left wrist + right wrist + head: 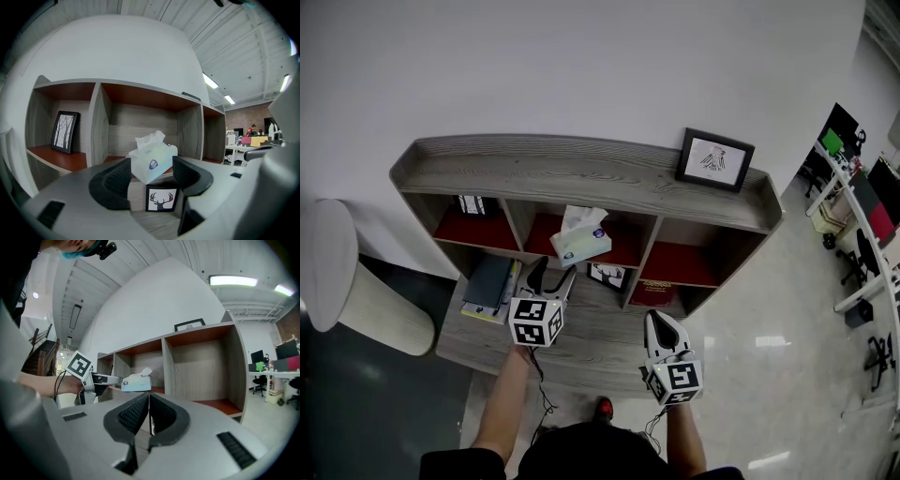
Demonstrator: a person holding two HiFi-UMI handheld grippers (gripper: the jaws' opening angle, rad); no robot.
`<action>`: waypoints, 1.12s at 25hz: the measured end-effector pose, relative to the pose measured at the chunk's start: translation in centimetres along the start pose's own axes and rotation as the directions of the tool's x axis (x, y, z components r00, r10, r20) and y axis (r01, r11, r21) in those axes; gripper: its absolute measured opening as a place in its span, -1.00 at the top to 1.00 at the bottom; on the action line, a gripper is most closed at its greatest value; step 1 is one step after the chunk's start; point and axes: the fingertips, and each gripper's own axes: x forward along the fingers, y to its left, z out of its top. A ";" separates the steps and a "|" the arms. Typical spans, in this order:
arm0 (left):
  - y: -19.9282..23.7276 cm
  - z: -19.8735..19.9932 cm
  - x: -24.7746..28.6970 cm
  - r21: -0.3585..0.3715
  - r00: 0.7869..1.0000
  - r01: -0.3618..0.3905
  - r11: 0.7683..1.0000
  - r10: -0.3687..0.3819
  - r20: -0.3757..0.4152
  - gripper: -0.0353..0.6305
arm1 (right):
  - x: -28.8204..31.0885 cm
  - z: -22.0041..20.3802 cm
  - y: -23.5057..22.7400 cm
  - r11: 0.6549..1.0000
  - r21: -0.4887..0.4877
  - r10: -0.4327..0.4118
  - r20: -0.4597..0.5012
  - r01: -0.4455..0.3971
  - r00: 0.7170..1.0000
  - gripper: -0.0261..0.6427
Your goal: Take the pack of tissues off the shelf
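The tissue pack [580, 240], white and pale blue with a tissue sticking out of its top, sits at the front edge of the shelf's [581, 174] middle compartment, on the red floor. My left gripper [555, 271] is held level just in front of it, open. In the left gripper view the tissue pack [153, 158] stands just beyond the spread jaws, whose pads do not touch it. My right gripper [658, 321] hangs lower right over the bottom board, shut with nothing in it. In the right gripper view the tissue pack [137, 382] lies just past the left gripper's fingers [104, 379].
A small deer picture [607, 275] leans under the tissue compartment, right below the left gripper. Books [490, 285] lie on the lower board [600, 333] at left, a red book [654, 292] at right. A framed picture [714, 158] stands on the shelf top. A white cylinder [356, 281] stands left.
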 end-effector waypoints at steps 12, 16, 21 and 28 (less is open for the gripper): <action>0.0 -1.5 3.2 0.001 0.997 -0.013 1.000 0.013 -0.075 0.09 | -1.4 -0.6 -3.1 0.997 0.014 -0.072 -0.020 0.072 0.997 0.83; 0.6 -1.7 3.7 0.000 0.996 -0.033 0.999 0.033 -0.083 0.09 | -1.2 -0.8 -3.3 0.997 0.016 -0.076 -0.023 0.076 0.997 0.83; 0.9 -1.9 3.8 0.010 0.995 -0.047 0.999 0.048 -0.091 0.27 | -1.0 -1.1 -3.5 0.997 0.018 -0.075 -0.028 0.075 0.997 0.83; 1.4 -1.9 3.8 0.008 0.994 -0.070 0.998 0.070 -0.079 0.66 | -0.5 -1.1 -3.2 0.997 0.020 -0.071 -0.031 0.071 0.997 0.83</action>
